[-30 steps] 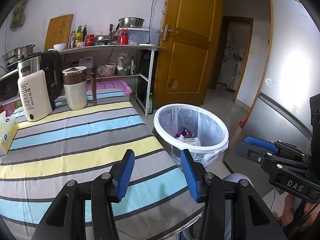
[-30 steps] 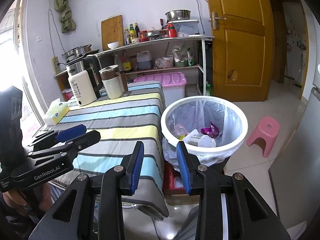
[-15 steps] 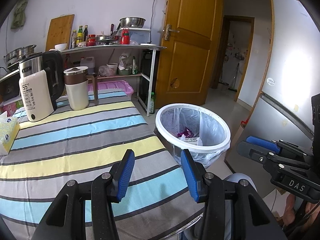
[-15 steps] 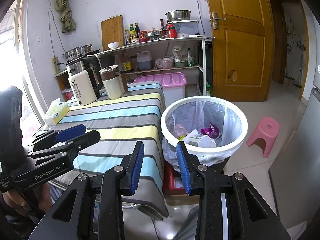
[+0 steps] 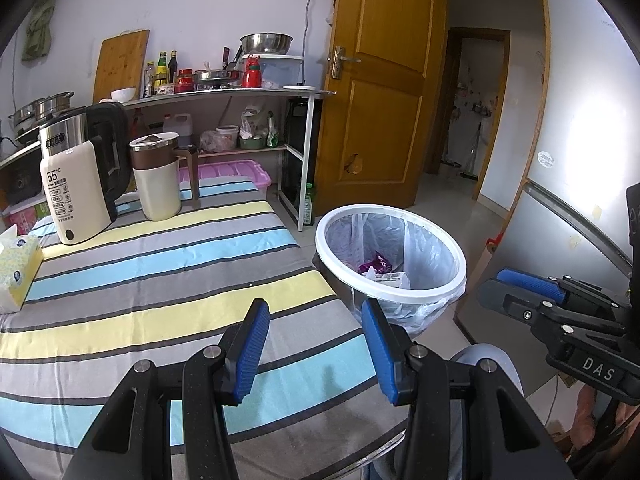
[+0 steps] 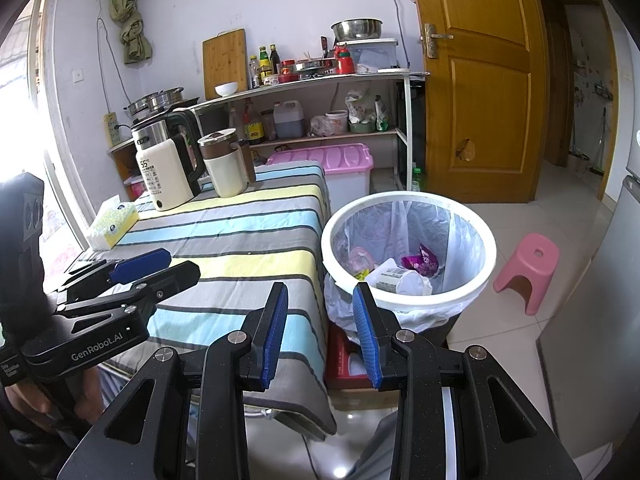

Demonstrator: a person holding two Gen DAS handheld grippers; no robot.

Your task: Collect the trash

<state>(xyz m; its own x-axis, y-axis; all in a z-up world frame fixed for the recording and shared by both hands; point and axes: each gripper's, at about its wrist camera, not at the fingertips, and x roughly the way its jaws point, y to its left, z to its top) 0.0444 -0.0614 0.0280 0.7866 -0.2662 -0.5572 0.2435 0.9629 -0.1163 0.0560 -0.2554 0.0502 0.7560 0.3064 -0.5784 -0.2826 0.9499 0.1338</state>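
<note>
Trash bin (image 6: 408, 254) unmoved beside striped table (image 5: 160, 280); both grippers' jaws still spread, empty.

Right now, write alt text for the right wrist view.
The open, empty right gripper points at a white trash bin holding wrappers, beside a striped table with a kettle and tissue box.

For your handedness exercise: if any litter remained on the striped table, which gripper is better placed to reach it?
Left. The left gripper hovers open over the striped table; the right gripper, also open, hangs beyond its edge beside the bin.
</note>
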